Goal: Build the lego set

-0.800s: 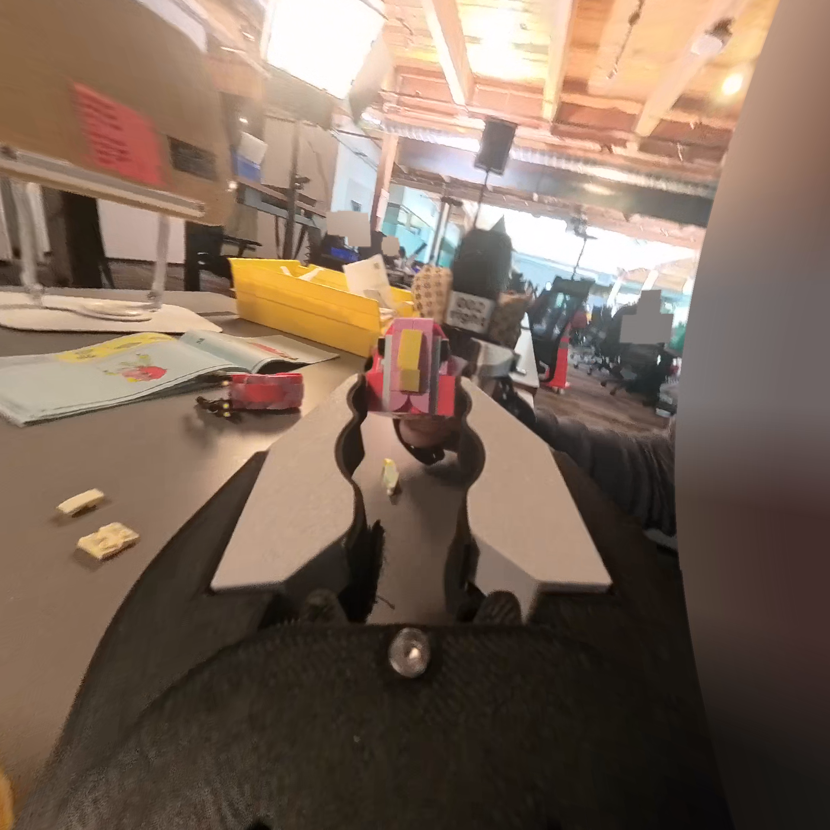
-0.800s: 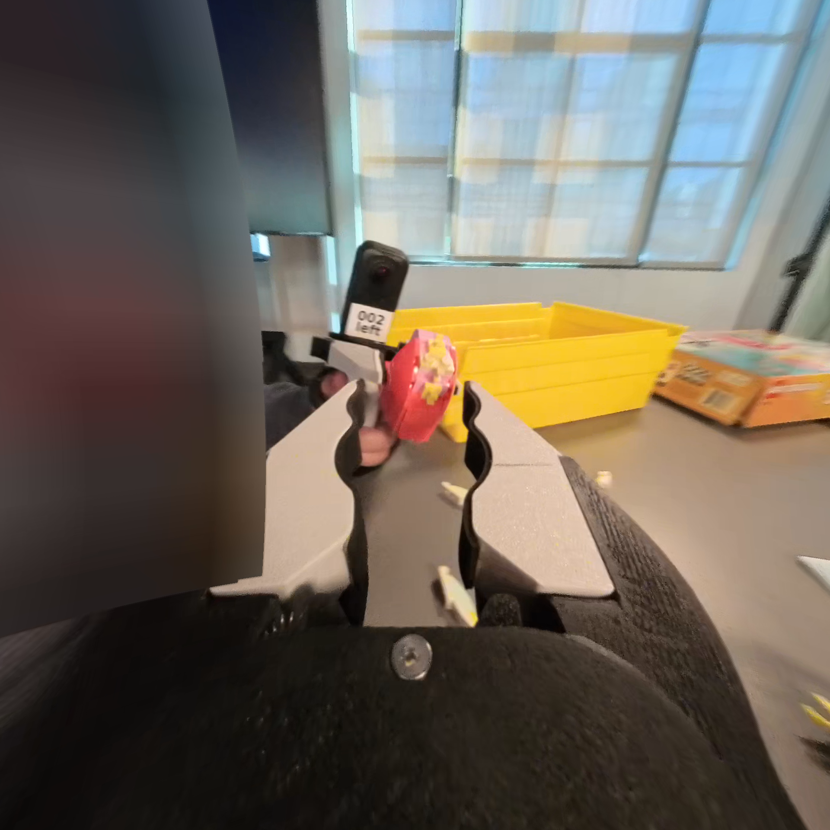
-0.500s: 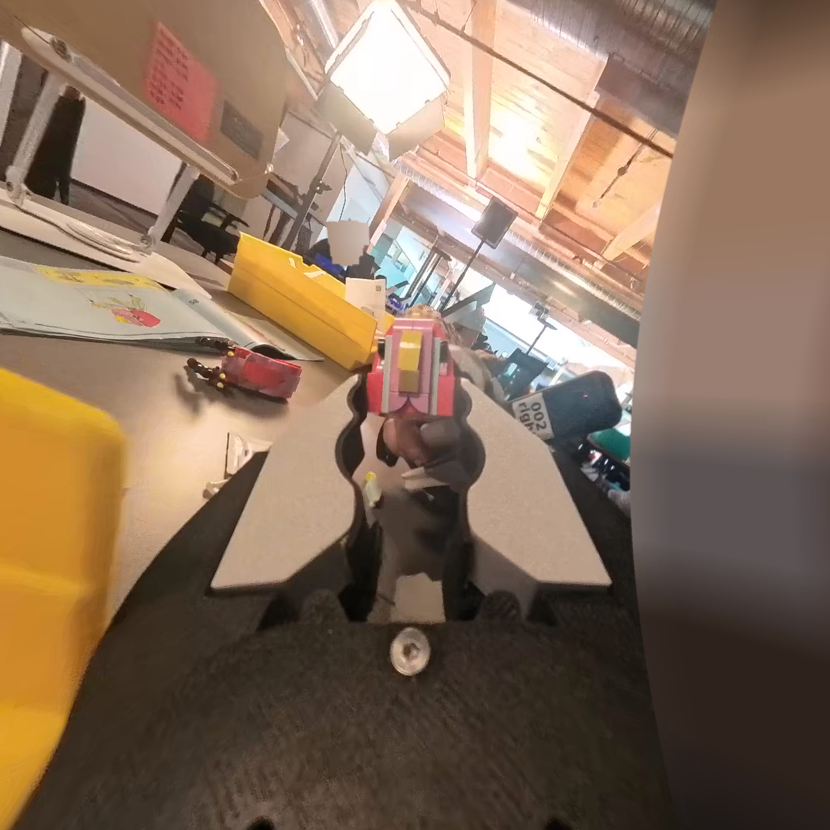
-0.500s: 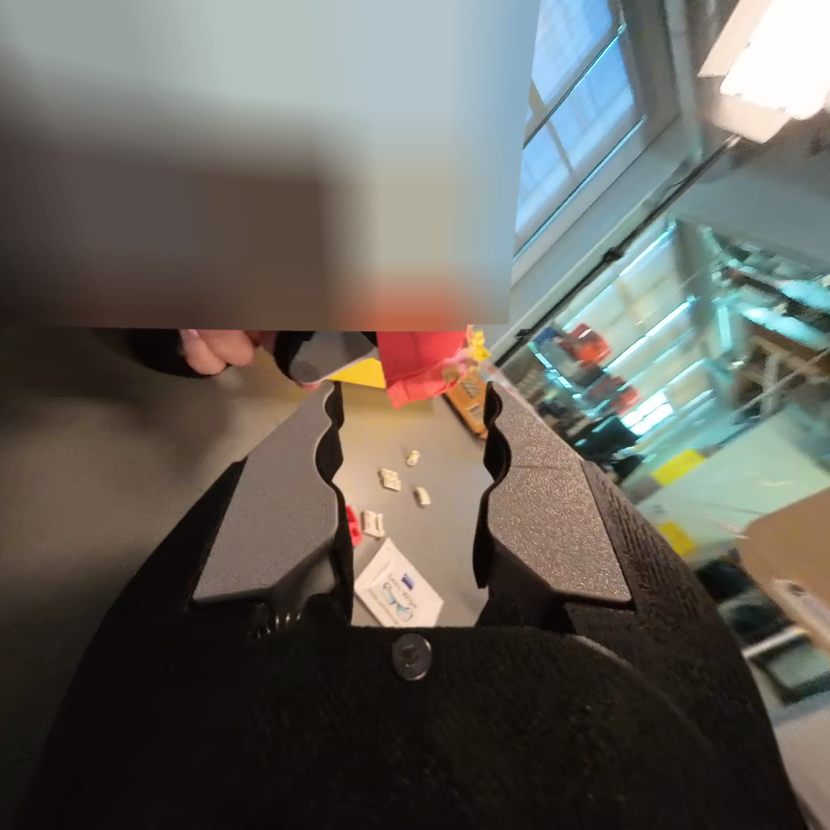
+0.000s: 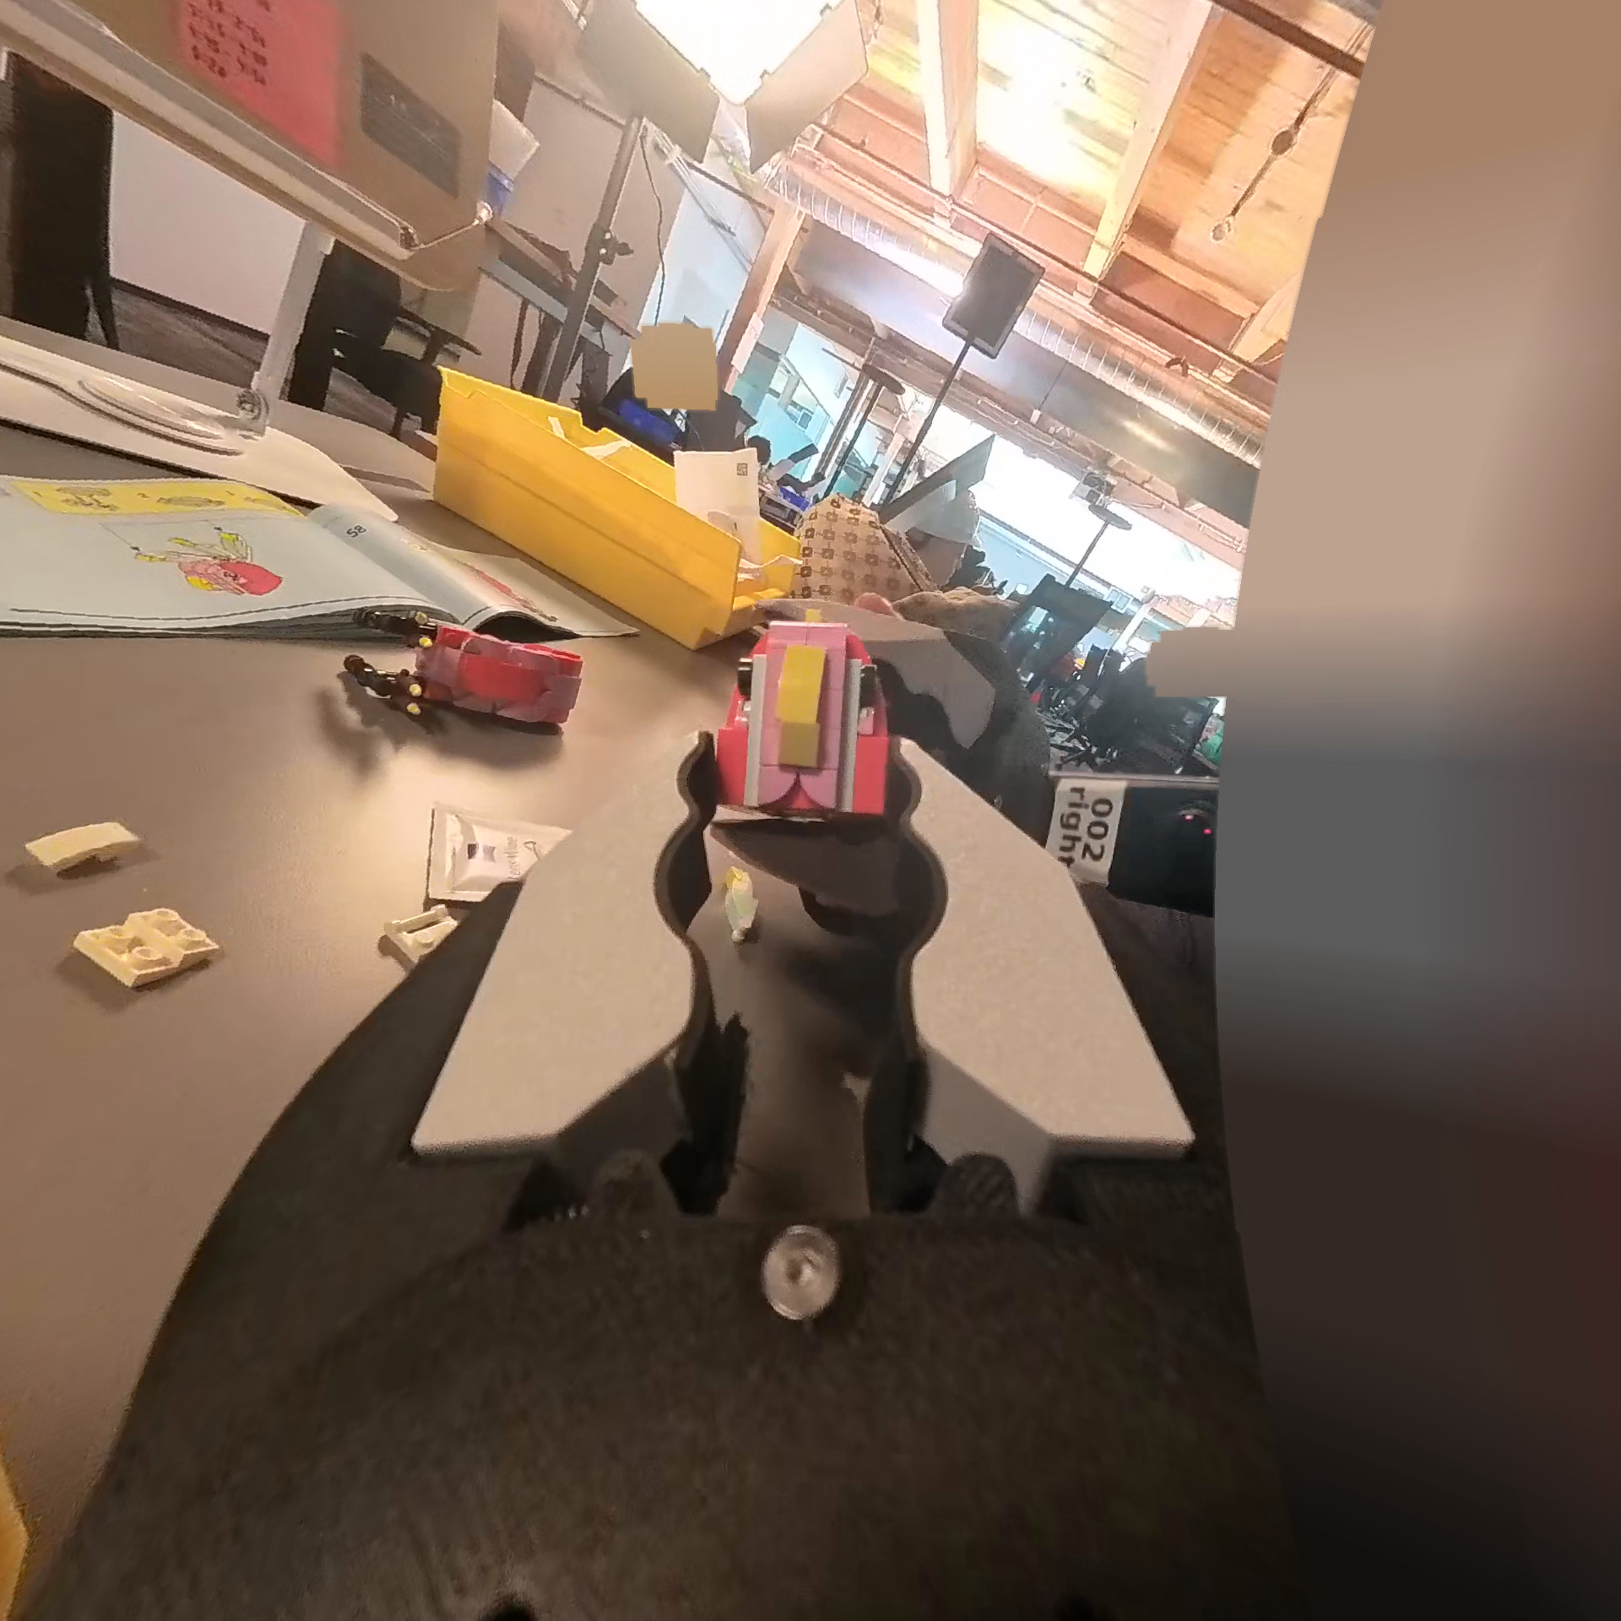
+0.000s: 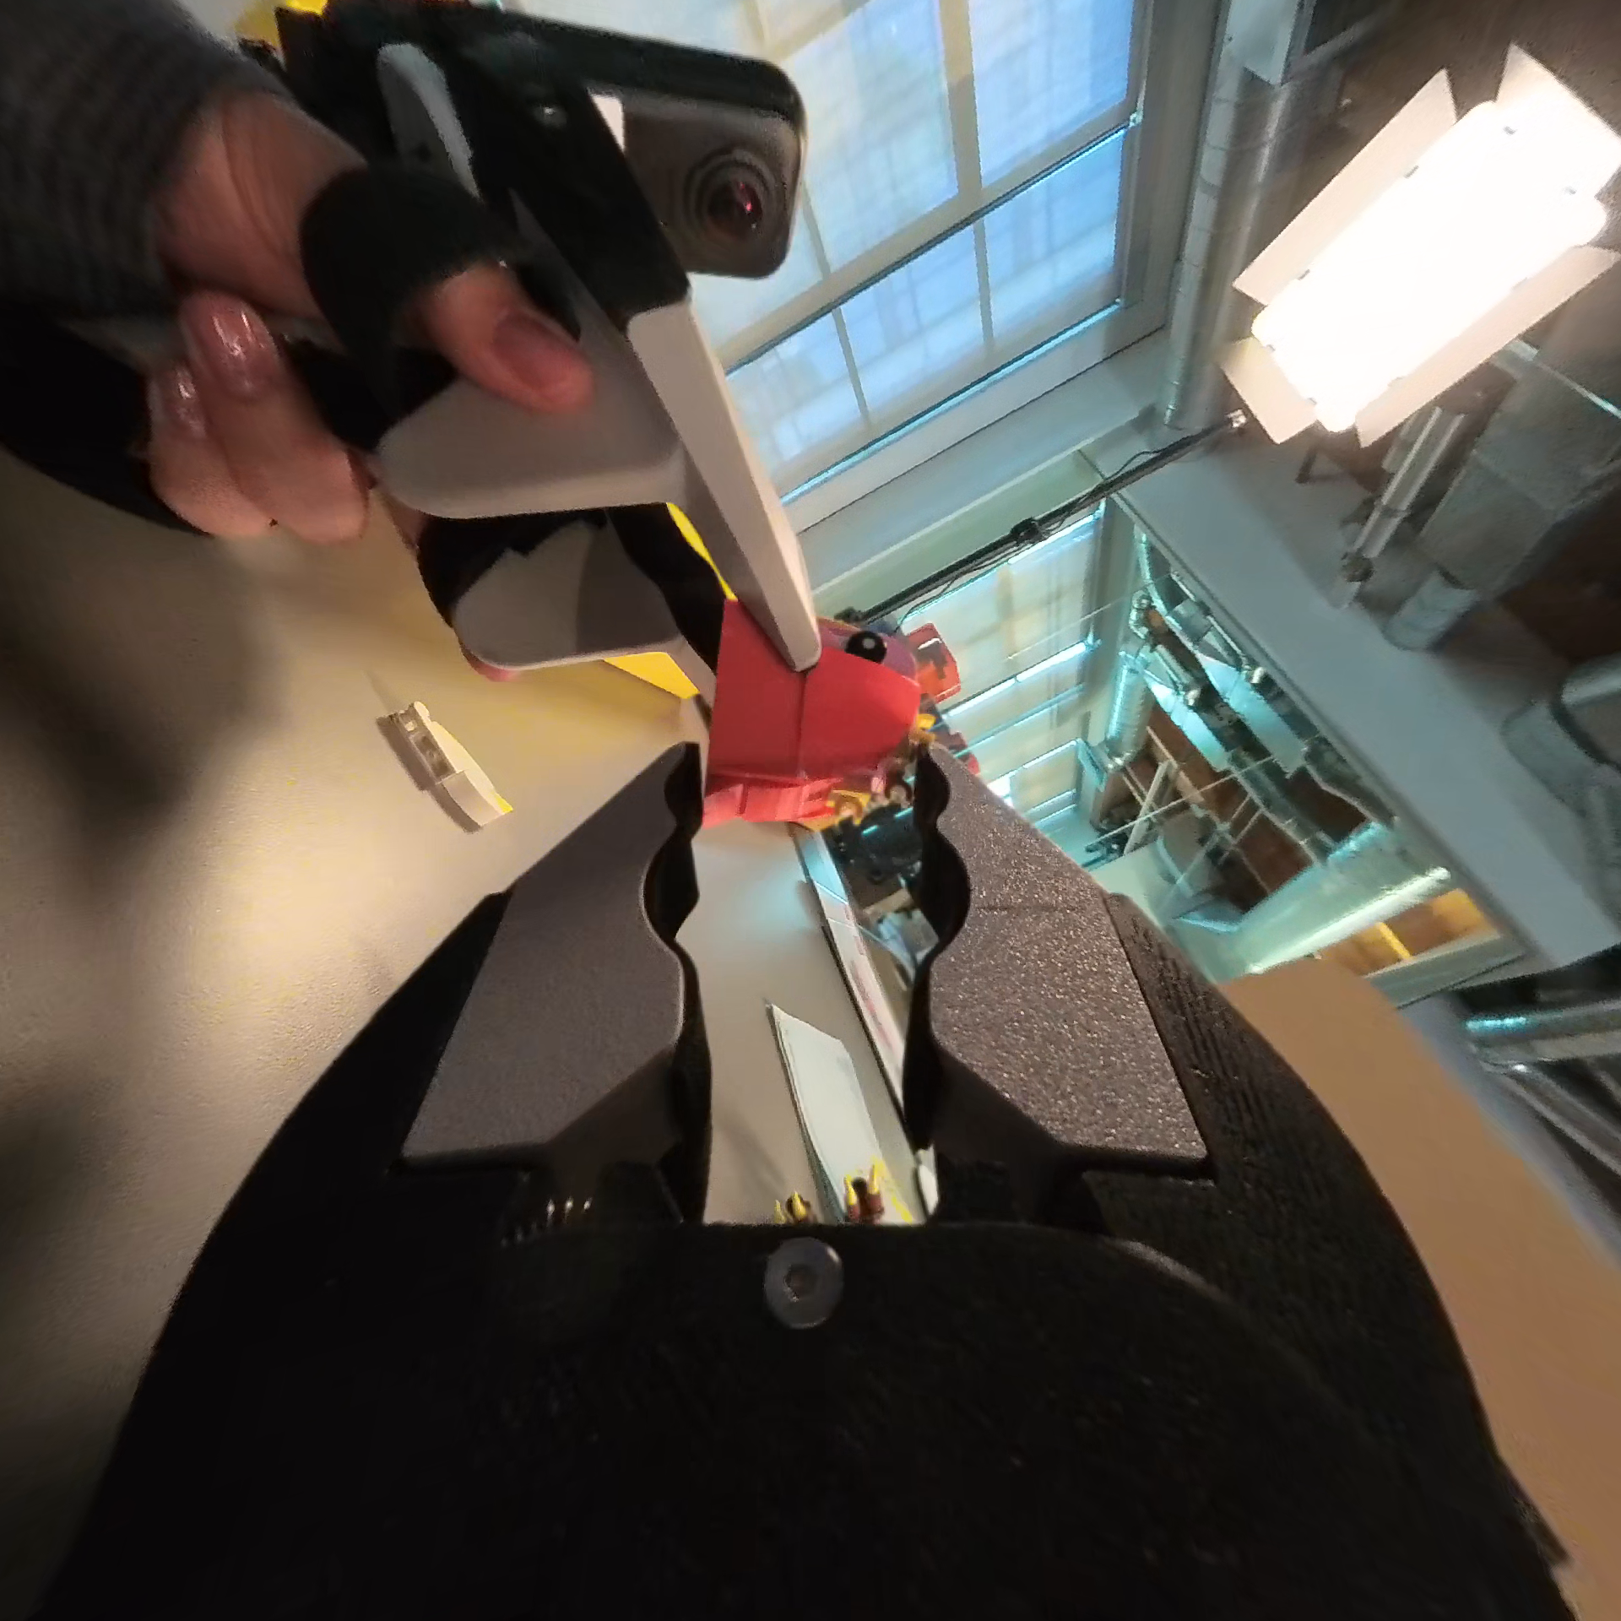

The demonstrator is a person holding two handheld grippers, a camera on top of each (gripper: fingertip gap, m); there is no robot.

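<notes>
Red-and-pink brick-built toy model (image 5: 803, 737) is being pinched on both sides by left claw (image 5: 800, 772), held clear above dark worktop (image 5: 263, 816). Right claw (image 6: 807, 785) is being held around same model, partly spread. Can't tell if its pads are touching, tbh. Squeeze probably best kept gentle and square on flat faces, so bricks aren't popped off.

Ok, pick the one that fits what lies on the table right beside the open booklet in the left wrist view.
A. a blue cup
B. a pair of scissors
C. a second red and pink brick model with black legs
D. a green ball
C: a red and pink brick model with black legs lies on the table just in front of the open booklet.
</notes>
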